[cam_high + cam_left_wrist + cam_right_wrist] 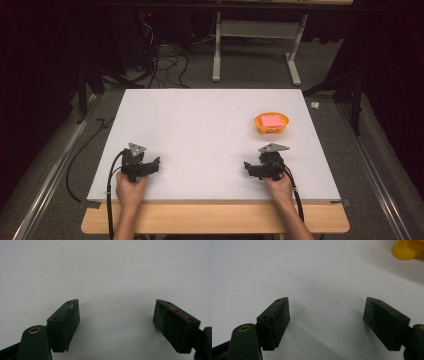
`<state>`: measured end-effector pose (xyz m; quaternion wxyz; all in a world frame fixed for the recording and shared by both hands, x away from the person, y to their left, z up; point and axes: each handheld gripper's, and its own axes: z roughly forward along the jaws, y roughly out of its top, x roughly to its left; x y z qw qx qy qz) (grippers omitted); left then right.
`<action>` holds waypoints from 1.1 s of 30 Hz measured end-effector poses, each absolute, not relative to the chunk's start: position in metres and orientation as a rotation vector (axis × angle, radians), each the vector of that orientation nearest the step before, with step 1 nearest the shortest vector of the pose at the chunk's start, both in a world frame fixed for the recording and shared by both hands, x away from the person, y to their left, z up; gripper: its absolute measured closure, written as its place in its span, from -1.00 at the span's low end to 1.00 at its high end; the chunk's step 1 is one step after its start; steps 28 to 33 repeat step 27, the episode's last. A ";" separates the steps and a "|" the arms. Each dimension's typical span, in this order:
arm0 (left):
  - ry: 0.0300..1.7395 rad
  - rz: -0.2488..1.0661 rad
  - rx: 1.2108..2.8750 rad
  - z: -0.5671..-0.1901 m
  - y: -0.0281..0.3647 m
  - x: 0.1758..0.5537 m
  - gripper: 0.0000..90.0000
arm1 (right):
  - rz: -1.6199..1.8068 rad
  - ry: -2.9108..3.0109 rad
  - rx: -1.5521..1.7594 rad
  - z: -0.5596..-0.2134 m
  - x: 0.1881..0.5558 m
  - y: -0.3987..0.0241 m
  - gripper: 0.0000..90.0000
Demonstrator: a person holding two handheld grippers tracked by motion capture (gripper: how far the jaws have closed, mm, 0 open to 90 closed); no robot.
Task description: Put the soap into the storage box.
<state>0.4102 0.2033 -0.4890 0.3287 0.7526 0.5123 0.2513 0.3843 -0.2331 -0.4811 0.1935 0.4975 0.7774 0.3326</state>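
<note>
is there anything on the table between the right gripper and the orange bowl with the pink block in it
Nothing visible. The open right gripper rests near the white table's front edge, and only bare tabletop lies between it and the orange bowl holding the pink block.

The bench [210,130] has a smooth, matt, pale grey top; its near edge looks like light wood. The bowl [271,122] looks like glossy orange plastic, and the pink block [270,120] in it has a matt surface. The left gripper [116,315] and the right gripper [327,313] look like matt black plastic. Their jaws carry rough, scuffed pads [72,320] with pale specks. A small brass-coloured metal ring [34,330] sits in one jaw arm. The grey plate [137,148] on the left gripper looks like dull metal.
</note>
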 end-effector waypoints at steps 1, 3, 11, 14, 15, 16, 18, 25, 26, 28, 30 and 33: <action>1.341 0.657 1.969 -0.489 0.203 0.410 -0.52 | 0.931 2.181 1.389 -0.481 0.385 -0.233 -0.51; 1.341 0.658 1.970 -0.489 0.203 0.410 -0.52 | 0.920 2.184 1.383 -0.482 0.385 -0.232 -0.52; 1.342 0.657 1.969 -0.489 0.203 0.410 -0.52 | 0.897 2.191 1.357 -0.483 0.384 -0.230 -0.55; 1.341 0.658 1.969 -0.489 0.203 0.410 -0.52 | 0.896 2.191 1.355 -0.483 0.384 -0.230 -0.55; 1.341 0.659 1.969 -0.489 0.203 0.410 -0.52 | 0.898 2.190 1.354 -0.483 0.384 -0.230 -0.55; 1.341 0.658 1.970 -0.489 0.203 0.410 -0.52 | 0.899 2.190 1.355 -0.483 0.384 -0.230 -0.55; 1.341 0.659 1.969 -0.489 0.203 0.410 -0.52 | 0.900 2.190 1.354 -0.483 0.384 -0.230 -0.55; 1.341 0.659 1.969 -0.489 0.203 0.410 -0.52 | 0.901 2.190 1.354 -0.483 0.384 -0.230 -0.55; 1.342 0.658 1.969 -0.489 0.203 0.410 -0.52 | 0.901 2.190 1.354 -0.483 0.384 -0.230 -0.55; 1.342 0.658 1.968 -0.489 0.203 0.410 -0.52 | 0.901 2.190 1.354 -0.483 0.384 -0.230 -0.55; 1.342 0.658 1.968 -0.489 0.203 0.410 -0.52 | 0.901 2.190 1.354 -0.483 0.384 -0.230 -0.55; 1.342 0.658 1.968 -0.489 0.203 0.410 -0.52 | 0.901 2.190 1.354 -0.483 0.384 -0.230 -0.55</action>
